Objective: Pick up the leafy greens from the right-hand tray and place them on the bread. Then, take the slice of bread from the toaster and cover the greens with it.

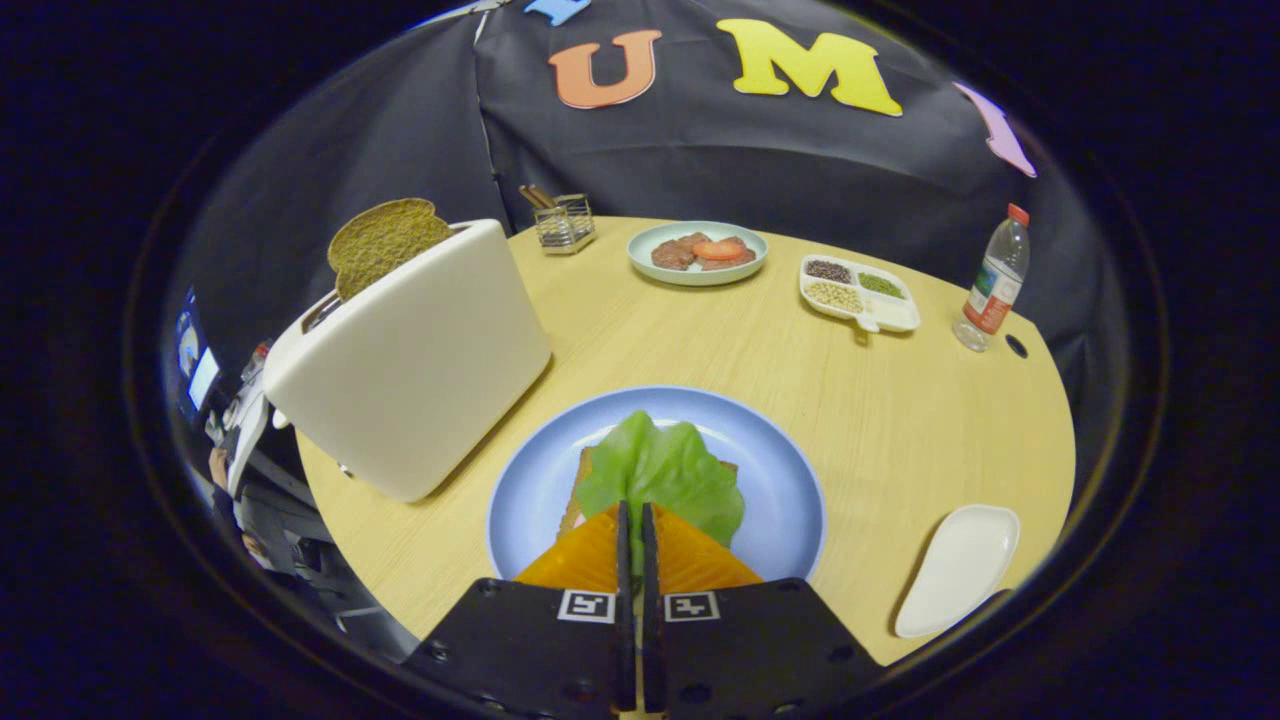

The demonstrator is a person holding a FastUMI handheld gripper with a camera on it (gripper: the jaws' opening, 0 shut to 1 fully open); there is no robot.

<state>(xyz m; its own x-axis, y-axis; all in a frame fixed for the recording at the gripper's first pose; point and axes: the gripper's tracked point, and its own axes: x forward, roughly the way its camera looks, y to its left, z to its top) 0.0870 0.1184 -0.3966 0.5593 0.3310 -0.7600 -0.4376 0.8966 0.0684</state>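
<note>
Fingers pinch the leafy greens over the bread, toaster just beside.

Pale wood-grain table, glossy smooth toaster, rough-crusted bread slice, clear plastic bottle

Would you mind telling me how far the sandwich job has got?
Done: the green lettuce leaf lies on the bread slice on the blue plate; the white tray is empty. In hand: the gripper is pinched shut on the leaf's edge. Left: the brown toast stands in the white toaster.
</note>
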